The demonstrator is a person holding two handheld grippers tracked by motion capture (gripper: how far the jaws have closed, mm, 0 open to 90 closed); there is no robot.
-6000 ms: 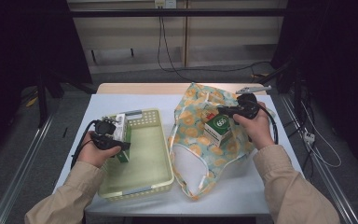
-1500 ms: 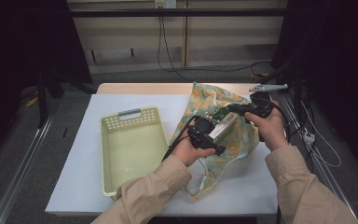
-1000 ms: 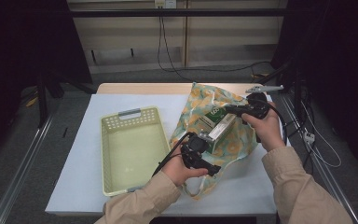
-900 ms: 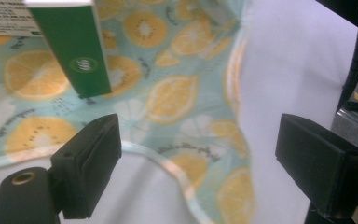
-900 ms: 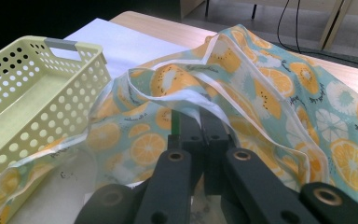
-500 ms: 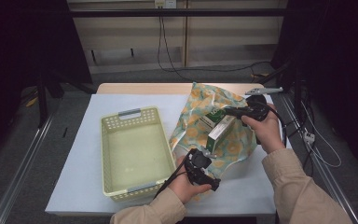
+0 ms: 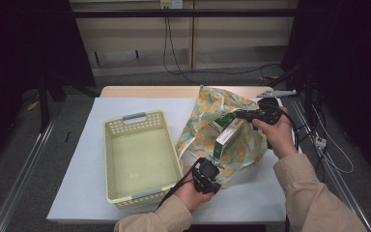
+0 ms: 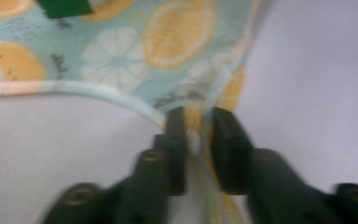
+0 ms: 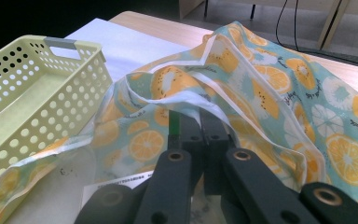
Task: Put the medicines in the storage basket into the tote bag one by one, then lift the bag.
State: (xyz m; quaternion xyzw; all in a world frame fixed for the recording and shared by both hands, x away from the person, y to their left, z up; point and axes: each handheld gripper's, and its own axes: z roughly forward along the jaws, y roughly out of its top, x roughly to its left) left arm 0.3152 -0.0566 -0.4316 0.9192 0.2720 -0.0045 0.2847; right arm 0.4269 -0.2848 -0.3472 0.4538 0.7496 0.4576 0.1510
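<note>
My left gripper (image 7: 206, 173) sits at the near edge of the citrus-print bag (image 7: 207, 126), its jaws pinched on the bag's handle strap (image 8: 196, 122). My right gripper (image 7: 245, 116) holds the bag's upper rim, jaws pressed together on the fabric; a green-and-white box (image 7: 227, 133) lies tilted just below it, and I think its green edge is caught in the jaws too, though folds hide it. The pale yellow basket (image 7: 121, 126) stands beside the bag on the white table (image 7: 87, 145).
</note>
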